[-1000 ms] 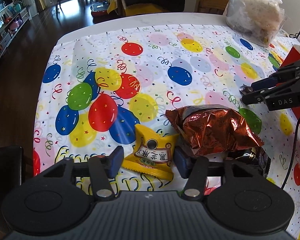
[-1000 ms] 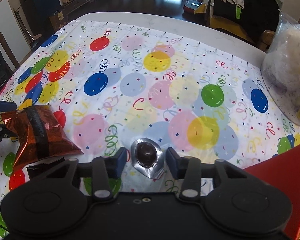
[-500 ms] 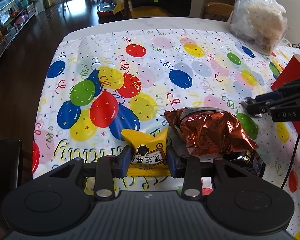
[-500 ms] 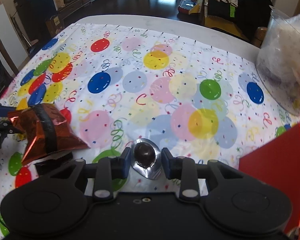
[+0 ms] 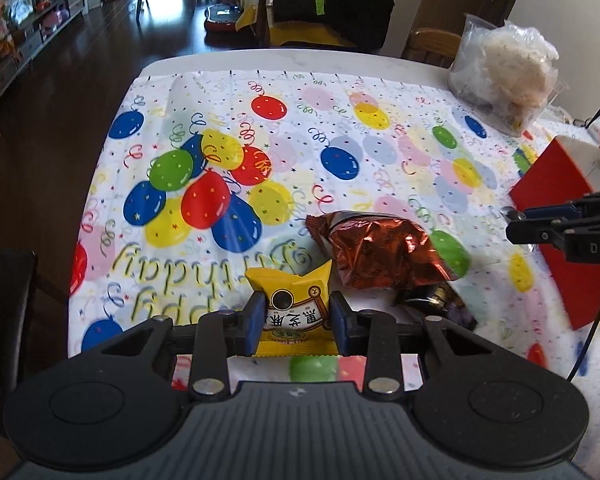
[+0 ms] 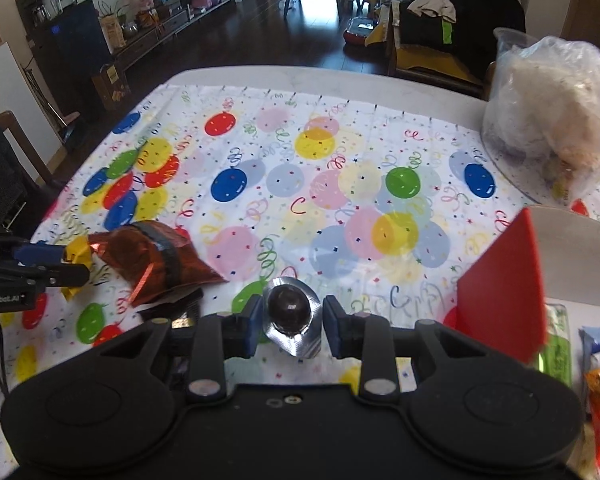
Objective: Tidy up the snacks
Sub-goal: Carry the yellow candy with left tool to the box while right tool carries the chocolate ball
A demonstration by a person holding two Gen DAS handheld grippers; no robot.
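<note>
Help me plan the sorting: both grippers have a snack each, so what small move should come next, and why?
Probably carry the right gripper, shut on the silver-wrapped chocolate, over to the red box just beside it. The left gripper is shut on the yellow packet, but sits farther from the box, past the red foil bag.

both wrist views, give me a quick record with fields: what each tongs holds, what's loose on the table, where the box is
left tongs: shut on yellow snack packet
right tongs: shut on foil-wrapped dark sweet
loose on balloon tablecloth: red foil bag, dark wrapper beside it
red box: right side of the table
far right corner: clear plastic bag
</note>
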